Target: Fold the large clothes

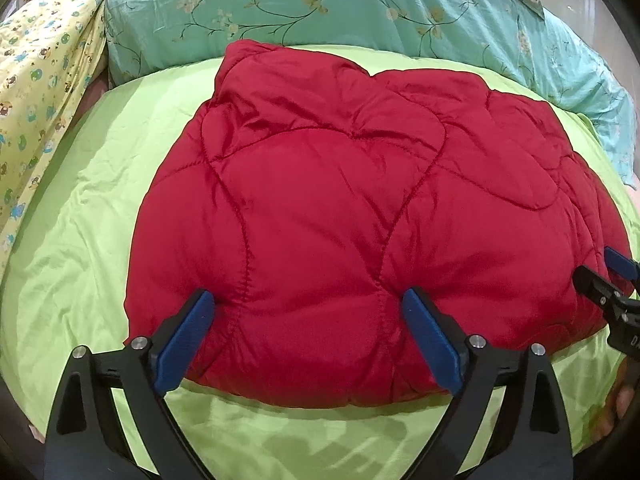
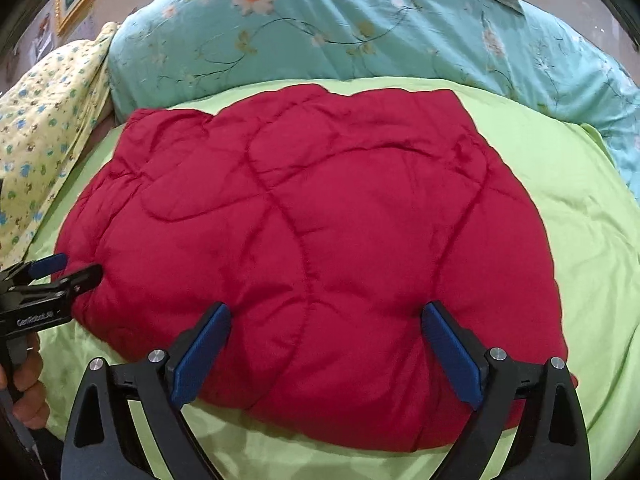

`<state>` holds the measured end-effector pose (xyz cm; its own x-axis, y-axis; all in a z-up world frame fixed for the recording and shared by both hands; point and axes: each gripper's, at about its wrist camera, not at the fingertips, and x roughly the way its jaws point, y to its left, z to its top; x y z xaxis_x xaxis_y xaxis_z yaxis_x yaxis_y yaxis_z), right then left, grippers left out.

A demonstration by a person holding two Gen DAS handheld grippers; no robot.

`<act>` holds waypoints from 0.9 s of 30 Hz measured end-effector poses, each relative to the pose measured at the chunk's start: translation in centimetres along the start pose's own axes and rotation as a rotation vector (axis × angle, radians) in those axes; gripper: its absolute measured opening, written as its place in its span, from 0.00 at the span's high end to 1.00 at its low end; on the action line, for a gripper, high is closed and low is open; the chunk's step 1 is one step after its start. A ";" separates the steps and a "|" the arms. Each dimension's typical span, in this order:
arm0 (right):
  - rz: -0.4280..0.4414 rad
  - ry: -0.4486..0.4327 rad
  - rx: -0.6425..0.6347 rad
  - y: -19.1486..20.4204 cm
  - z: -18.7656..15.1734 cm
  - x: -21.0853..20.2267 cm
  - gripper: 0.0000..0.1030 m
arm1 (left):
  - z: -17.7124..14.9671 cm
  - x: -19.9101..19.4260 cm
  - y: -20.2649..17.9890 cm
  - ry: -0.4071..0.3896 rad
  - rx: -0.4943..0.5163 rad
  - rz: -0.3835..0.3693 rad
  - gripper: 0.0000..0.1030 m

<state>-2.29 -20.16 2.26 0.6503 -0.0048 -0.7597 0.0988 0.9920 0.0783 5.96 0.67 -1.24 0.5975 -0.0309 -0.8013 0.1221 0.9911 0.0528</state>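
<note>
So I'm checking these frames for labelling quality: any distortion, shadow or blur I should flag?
Left wrist view: strong fisheye bulge, dark corner vignette, the left gripper's shadow falling on the green sheet; red quilted jacket sharp. Right wrist view: same bulge, and the yellow patterned fabric at the edge looks slightly soft.

Bed with lime-green sheet [image 1: 80, 240], folded red quilted garment [image 1: 340, 200] lying on it, teal floral duvet [image 1: 320, 12] behind

Red jacket [image 1: 328, 208] on a green sheet [image 1: 80, 216]

The puffy jacket is plain red with stitched lines. The sheet is light green. The blanket [image 1: 320, 4] is blue-green with flowers. The yellow cloth [image 1: 36, 72] has little bears. The grippers' pads [image 1: 186, 340] are blue.
</note>
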 end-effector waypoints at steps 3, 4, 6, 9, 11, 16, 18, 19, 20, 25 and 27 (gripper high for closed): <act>-0.002 0.002 0.009 -0.2 0.0 0.3 0.05 | -0.1 0.2 -0.1 -0.002 -0.002 0.003 0.04; -0.002 0.003 0.011 -0.3 -0.1 0.4 0.05 | -0.1 0.3 0.0 -0.001 -0.002 0.003 0.02; -0.003 0.004 0.012 -0.3 -0.1 0.6 0.04 | -0.1 0.5 0.1 0.000 -0.006 0.001 0.01; -0.003 0.004 0.012 -0.3 -0.3 0.5 0.04 | -0.1 0.7 0.4 0.002 -0.013 -0.005 0.00; -0.002 0.004 0.011 -0.3 -0.3 0.5 0.04 | -0.1 0.8 0.5 0.004 -0.016 -0.010 0.00; -0.002 0.003 0.017 -0.4 -0.3 0.4 0.04 | -0.1 0.9 0.3 0.004 -0.014 -0.008 0.00; -0.003 0.005 0.022 -0.4 -0.2 0.3 0.04 | -0.1 0.9 0.3 0.008 -0.015 -0.009 0.00; -0.003 0.008 0.025 -0.4 -0.2 0.2 0.04 | 0.0 1.0 0.4 0.011 -0.015 -0.011 0.00; -0.002 0.013 0.027 -0.5 0.0 0.2 0.04 | 0.2 1.1 0.4 0.015 -0.014 -0.015 0.00; 0.000 0.040 0.040 -1.0 1.3 0.9 0.02 | 0.9 1.6 0.7 0.036 -0.017 -0.034 0.00; 0.002 0.051 0.052 -1.4 1.8 1.3 0.02 | 1.2 1.8 0.8 0.042 -0.016 -0.041 0.00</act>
<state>-0.19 -21.74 2.30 0.6112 0.0048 -0.7915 0.1378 0.9841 0.1124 8.06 1.28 -1.89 0.5581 -0.0665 -0.8271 0.1328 0.9911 0.0100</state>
